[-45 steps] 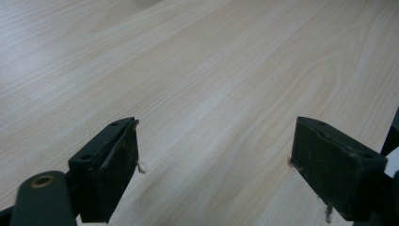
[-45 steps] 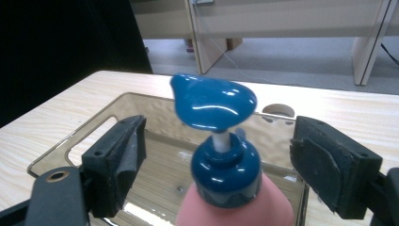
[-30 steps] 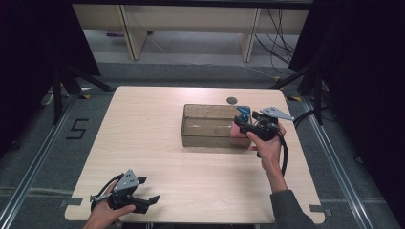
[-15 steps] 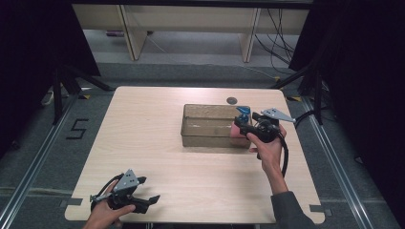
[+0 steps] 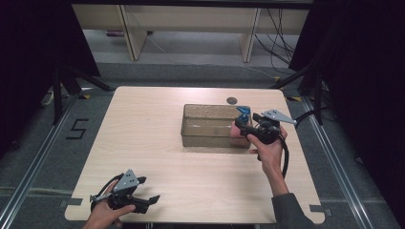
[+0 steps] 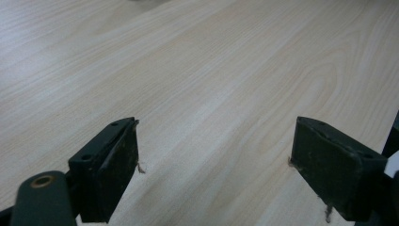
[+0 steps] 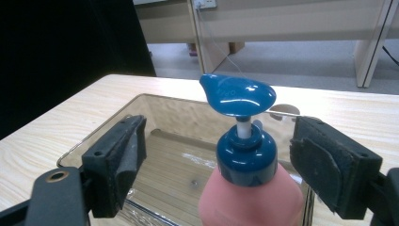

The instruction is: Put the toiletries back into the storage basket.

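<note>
A pink pump bottle (image 5: 236, 131) with a blue pump head (image 7: 237, 94) stands upright at the right end of a clear rectangular bin (image 5: 206, 107). Whether it rests inside the bin or at its rim, I cannot tell. My right gripper (image 5: 241, 125) reaches in from the right, jaws wide on either side of the bottle's blue collar (image 7: 245, 153). In the right gripper view there is a clear gap to the left pad (image 7: 134, 157), and the right pad (image 7: 313, 160) sits close by. My left gripper (image 5: 152, 200) rests open near the table's front left edge, with bare wood between its jaws (image 6: 214, 160).
The bin (image 7: 155, 101) has nothing else in it. A round grommet (image 5: 232, 100) sits in the tabletop just behind it. The light wooden table (image 5: 143, 133) is bare across its left half. Black stands and cables lie around the table on the floor.
</note>
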`<action>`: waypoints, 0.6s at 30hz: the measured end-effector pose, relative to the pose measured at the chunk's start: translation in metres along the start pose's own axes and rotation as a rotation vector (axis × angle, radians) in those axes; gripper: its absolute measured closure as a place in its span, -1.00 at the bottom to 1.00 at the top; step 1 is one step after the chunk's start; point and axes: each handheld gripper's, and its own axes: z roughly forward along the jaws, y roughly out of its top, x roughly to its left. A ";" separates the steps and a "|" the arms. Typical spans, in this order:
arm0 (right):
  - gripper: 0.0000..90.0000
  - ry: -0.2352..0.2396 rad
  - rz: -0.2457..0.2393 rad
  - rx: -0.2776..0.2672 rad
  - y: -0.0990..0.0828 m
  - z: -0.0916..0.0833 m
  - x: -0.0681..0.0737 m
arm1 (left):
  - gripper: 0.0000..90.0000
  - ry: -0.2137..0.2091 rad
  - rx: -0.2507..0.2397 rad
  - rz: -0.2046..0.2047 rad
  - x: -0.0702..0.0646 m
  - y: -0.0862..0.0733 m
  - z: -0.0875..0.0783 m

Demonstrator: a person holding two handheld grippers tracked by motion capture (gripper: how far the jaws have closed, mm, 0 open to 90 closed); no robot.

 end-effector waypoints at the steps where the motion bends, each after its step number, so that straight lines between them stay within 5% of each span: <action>1: -0.56 0.003 0.000 -0.003 0.000 0.000 0.000 | -0.67 0.007 0.019 0.020 0.002 0.000 -0.001; 12: -0.58 -0.009 -0.049 -0.003 -0.001 -0.004 0.003 | -0.67 0.001 0.001 0.002 0.001 0.000 0.000; 15: -0.58 0.003 0.010 0.007 -0.002 -0.005 0.009 | -0.67 0.000 0.007 0.011 0.001 0.000 -0.001; 16: -0.58 -0.001 -0.043 -0.007 -0.003 -0.005 0.006 | -0.67 0.001 0.008 0.012 0.001 0.000 -0.001; 18: -0.57 -0.006 -0.033 0.010 -0.003 -0.006 0.007 | -0.67 0.003 -0.010 -0.010 0.000 0.000 0.000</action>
